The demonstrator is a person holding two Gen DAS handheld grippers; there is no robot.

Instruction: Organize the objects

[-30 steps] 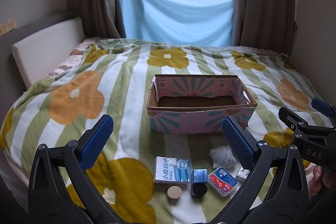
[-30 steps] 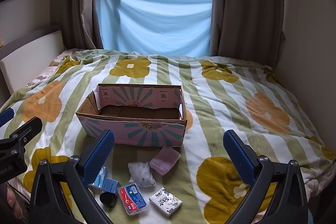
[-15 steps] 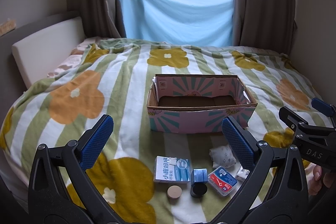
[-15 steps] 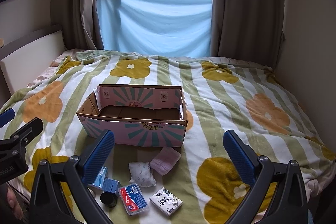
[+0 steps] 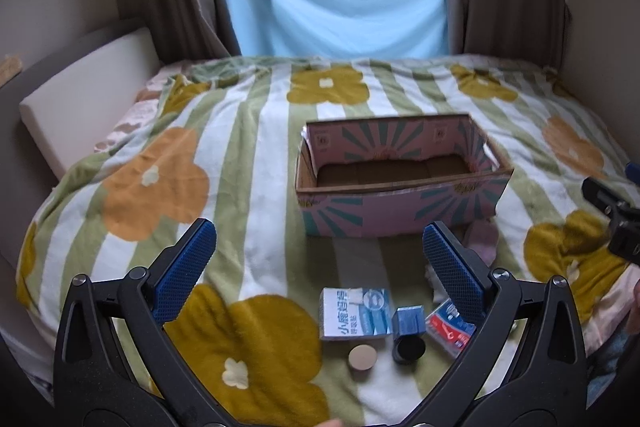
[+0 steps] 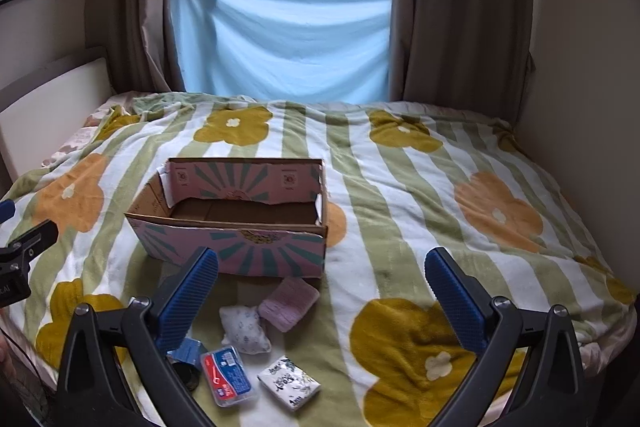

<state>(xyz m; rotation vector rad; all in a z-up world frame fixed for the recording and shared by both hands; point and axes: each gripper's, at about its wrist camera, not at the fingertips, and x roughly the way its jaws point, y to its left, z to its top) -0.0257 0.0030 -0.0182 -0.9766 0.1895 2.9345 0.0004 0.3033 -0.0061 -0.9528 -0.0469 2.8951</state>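
Note:
An empty pink and teal cardboard box [image 5: 400, 213] [image 6: 240, 251] stands open on the bed. In front of it lie small items: a white and blue packet [image 5: 355, 313], a blue cube box [image 5: 409, 321], a black round lid [image 5: 409, 349], a tan round cap [image 5: 363, 357], a red and blue clear case [image 6: 226, 375], a white patterned pouch [image 6: 244, 329], a pink cloth [image 6: 289, 303] and a tissue pack [image 6: 289, 387]. My left gripper [image 5: 316, 267] is open and empty above the items. My right gripper [image 6: 322, 291] is open and empty, above the pouch and cloth.
A flowered striped blanket [image 6: 400, 187] covers the bed. A padded headboard [image 5: 80, 99] runs along the left. Brown curtains [image 6: 460, 7] and a blue sheet [image 6: 280, 39] hang at the far window. A wall [image 6: 580, 67] closes the right side.
Both grippers have moved forward and a little down toward the box and items, which appear larger and closer. Both stay open.

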